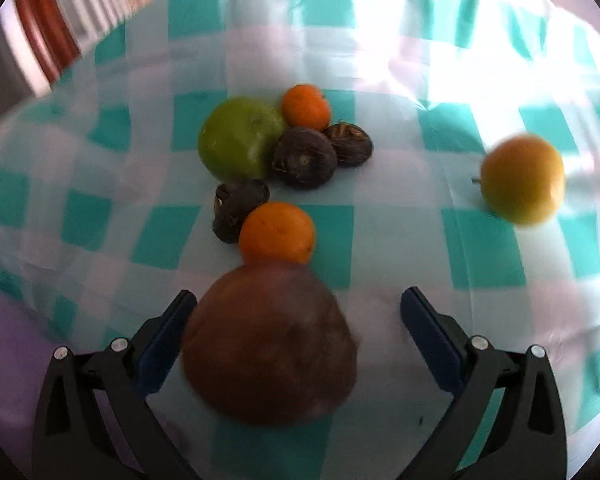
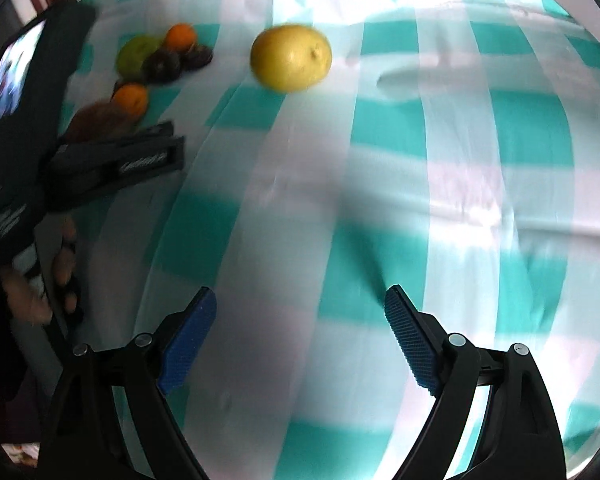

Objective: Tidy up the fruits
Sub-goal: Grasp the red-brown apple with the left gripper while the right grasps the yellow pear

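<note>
A large brown fruit [image 1: 272, 344] lies on the checked cloth between the fingers of my left gripper [image 1: 298, 296], which is open. The left pad [image 1: 160, 344] is at the fruit's side and the right pad [image 1: 432, 340] stands clear of it. Just beyond it sits an orange [image 1: 278, 232], then a dark chestnut [image 1: 236, 212], a green apple [image 1: 240, 140], two more chestnuts [image 1: 304, 158] and a second orange [image 1: 306, 106]. A yellow apple [image 1: 522, 180] [image 2: 292, 58] lies alone to the right. My right gripper [image 2: 300, 293] is open over bare cloth, well short of the yellow apple.
The teal and white tablecloth [image 2: 380, 200] covers the whole table. The left gripper [image 2: 140, 156], a hand [image 2: 40, 280] on its handle and a lit screen [image 2: 12, 76] fill the left side of the right wrist view. Wooden furniture [image 1: 40, 24] stands beyond the table's far left edge.
</note>
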`<state>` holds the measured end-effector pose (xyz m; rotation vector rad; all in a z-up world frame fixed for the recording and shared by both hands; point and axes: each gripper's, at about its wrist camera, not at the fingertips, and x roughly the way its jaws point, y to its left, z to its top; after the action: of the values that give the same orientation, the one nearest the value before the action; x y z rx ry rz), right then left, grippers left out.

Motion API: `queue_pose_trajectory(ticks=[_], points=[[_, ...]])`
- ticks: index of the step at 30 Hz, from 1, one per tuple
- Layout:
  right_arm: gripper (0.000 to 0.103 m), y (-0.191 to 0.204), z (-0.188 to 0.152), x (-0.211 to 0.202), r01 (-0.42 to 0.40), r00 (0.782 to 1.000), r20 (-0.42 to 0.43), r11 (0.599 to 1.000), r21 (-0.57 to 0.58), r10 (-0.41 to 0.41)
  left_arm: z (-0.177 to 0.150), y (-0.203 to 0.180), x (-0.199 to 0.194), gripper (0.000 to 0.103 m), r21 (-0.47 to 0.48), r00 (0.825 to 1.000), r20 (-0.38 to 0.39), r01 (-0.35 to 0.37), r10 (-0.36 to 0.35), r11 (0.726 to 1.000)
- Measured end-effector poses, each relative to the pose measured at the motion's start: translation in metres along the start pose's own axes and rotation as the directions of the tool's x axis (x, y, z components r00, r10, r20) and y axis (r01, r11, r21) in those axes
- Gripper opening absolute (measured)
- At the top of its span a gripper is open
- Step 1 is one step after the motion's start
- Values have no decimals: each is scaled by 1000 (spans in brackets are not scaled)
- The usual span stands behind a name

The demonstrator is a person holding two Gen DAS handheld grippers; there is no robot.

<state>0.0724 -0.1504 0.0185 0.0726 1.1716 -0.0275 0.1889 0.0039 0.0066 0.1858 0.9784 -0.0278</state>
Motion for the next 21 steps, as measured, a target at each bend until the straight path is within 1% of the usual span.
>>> queue_pose_trajectory(ticks=[2, 4, 6, 7, 8, 9, 10, 12, 13, 15, 16, 18, 19, 20, 21], points=[[84, 0, 20, 7, 13, 1000, 17, 1000, -4, -13, 0, 3, 2, 102, -13, 1000, 9, 14, -14, 1000], [84, 1, 45, 19, 28, 999, 33, 999, -20, -28, -3, 1, 1, 102, -7, 999, 38, 4, -4, 1000], [83, 5, 65, 29, 51, 998, 44, 998, -44, -49, -1, 3, 2, 101, -14, 999, 37, 11, -11, 1000], [86, 7, 74, 34, 79, 996, 56, 994, -73, -75, 0, 7, 4, 101, -38, 999, 31, 25, -24, 999], [88, 8, 81, 37, 86, 994, 81, 991, -100, -78, 3, 14, 9, 101, -79, 998, 12, 60, -60, 995], [88, 8, 89, 42, 70, 995, 85, 991, -115, -61, 6, 20, 13, 101, -112, 996, 3, 85, -85, 990], [91, 8, 93, 44, 68, 994, 90, 990, -127, -57, 7, 22, 15, 101, -126, 997, 3, 75, -75, 989], [91, 9, 100, 47, 57, 994, 103, 983, -172, -39, 8, 24, 17, 101, -141, 998, 0, 63, -64, 988], [91, 9, 104, 49, 48, 994, 103, 983, -177, -30, 9, 25, 18, 101, -137, 998, -1, 62, -63, 989], [91, 2, 115, 52, -2, 997, 77, 988, -157, 15, 7, 24, 17, 101, -118, 997, -1, 75, -76, 990], [91, -3, 125, 56, -13, 996, 82, 988, -155, 26, 6, 23, 16, 101, -106, 996, -2, 84, -85, 991], [91, -11, 134, 56, -41, 995, 86, 989, -140, 53, 3, 22, 15, 101, -91, 995, -2, 96, -97, 991], [91, -10, 138, 56, -68, 993, 88, 988, -141, 81, 1, 22, 14, 101, -84, 995, 0, 100, -100, 991], [91, -9, 141, 57, -81, 991, 89, 985, -155, 95, 0, 22, 13, 101, -82, 995, 1, 101, -101, 991], [91, 2, 146, 59, -72, 991, 93, 978, -196, 92, -1, 22, 13, 101, -82, 995, 2, 101, -101, 991]])
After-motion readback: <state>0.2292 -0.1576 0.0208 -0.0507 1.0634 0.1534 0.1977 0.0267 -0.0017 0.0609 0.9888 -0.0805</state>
